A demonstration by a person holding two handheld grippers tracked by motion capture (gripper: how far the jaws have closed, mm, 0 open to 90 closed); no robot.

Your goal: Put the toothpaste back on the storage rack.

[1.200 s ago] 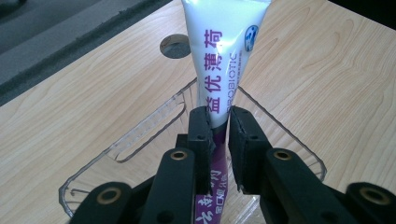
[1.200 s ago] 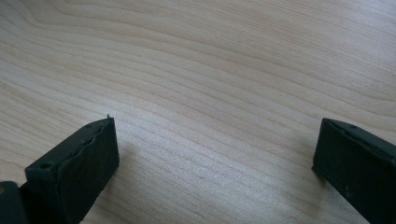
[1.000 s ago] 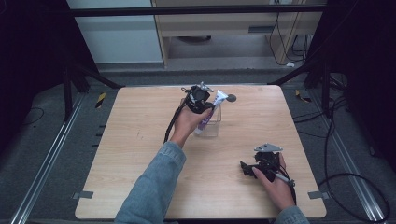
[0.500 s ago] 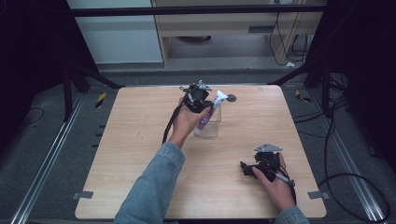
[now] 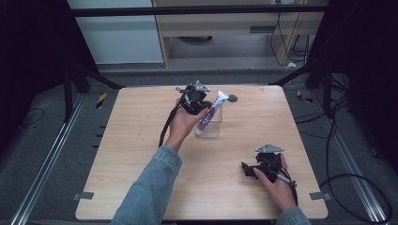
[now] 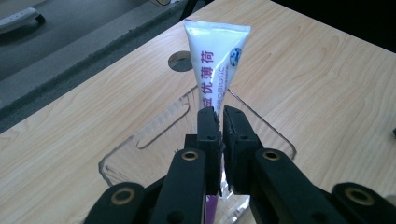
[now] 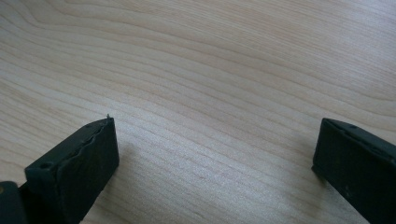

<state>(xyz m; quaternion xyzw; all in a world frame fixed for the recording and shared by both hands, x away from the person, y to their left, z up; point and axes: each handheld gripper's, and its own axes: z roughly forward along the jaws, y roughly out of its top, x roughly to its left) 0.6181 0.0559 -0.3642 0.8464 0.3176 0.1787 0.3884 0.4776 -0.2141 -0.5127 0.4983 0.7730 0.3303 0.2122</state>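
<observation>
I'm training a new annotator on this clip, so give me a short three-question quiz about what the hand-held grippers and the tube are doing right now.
1. True or false: the left hand-held gripper is shut on the toothpaste tube.
2. Multiple choice: where does the tube's lower end sit? A) flat on the bare table B) inside the clear plastic container C) between the right hand-held gripper's jaws
3. Fill in: the right hand-held gripper has its jaws ____ over the wooden table.

Key:
1. True; its jaws pinch the tube's middle.
2. B; the tube leans out of the container, crimped end up.
3. Open, with nothing between them.
</observation>
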